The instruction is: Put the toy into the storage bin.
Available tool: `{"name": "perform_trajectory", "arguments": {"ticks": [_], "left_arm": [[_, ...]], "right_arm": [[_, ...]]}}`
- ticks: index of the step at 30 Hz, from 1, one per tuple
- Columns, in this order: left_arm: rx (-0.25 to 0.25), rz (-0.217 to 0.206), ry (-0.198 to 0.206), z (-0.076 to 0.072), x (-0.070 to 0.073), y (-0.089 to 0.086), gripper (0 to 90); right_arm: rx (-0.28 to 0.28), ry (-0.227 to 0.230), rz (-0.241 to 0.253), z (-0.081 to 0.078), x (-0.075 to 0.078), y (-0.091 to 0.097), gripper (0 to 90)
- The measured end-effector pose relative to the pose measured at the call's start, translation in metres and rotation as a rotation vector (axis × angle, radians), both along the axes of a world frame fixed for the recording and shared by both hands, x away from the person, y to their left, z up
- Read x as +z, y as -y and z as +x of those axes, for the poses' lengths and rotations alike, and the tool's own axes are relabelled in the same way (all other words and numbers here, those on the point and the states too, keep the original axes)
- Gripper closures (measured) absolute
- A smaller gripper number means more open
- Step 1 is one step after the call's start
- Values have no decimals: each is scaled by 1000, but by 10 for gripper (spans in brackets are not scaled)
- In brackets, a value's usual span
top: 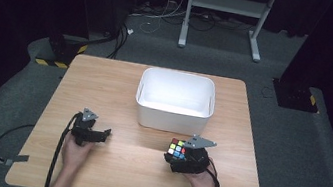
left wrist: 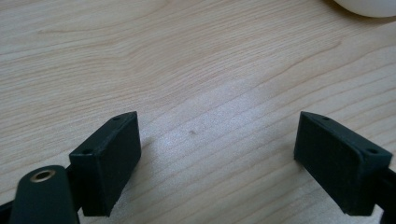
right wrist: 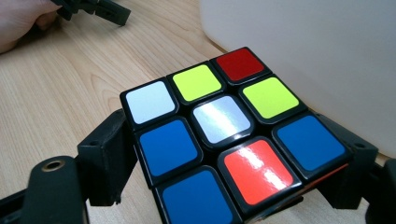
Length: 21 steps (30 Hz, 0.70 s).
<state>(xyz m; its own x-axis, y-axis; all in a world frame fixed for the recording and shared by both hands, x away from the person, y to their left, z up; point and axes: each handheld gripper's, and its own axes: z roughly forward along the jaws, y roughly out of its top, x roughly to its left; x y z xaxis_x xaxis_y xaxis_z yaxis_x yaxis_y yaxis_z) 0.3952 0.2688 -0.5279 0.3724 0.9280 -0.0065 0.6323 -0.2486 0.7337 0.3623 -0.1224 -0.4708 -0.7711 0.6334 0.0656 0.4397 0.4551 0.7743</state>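
One wooden table (top: 120,86) carries one white plastic tub (top: 175,100), one Rubik's cube (top: 177,148) and two hand-held grippers. The tub stands at the table's middle towards the far edge, its inside bare as far as the high view shows. A dark cable (top: 57,155) trails from the left gripper along the forearm and off the near edge. On the grey carpet beyond the table stand one white metal frame (top: 226,4) and two black bases with yellow-black hazard tape (top: 60,64).

The cube sits just in front of the tub's near right corner, close to its wall; whether it rests on the table cannot be told. The right gripper (right wrist: 224,158) has its jaws about half apart and pressed against opposite sides of the cube, with the tub wall directly behind.

The left gripper (left wrist: 217,149) lies low over bare tabletop, well apart from the cube, jaws spread wide with nothing between them. Wood grain shows between the pads (left wrist: 112,158).
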Motion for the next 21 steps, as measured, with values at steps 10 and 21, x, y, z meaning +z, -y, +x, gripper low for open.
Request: {"name": "perform_trajectory", "arguments": {"ticks": [10,21], "left_arm": [[0,0,0,0,0,0,148],[1,0,0,0,0,0,148]], "right_arm": [[4,1,12,1,7,1,186],[9,4,21,1,14,2,186]]}}
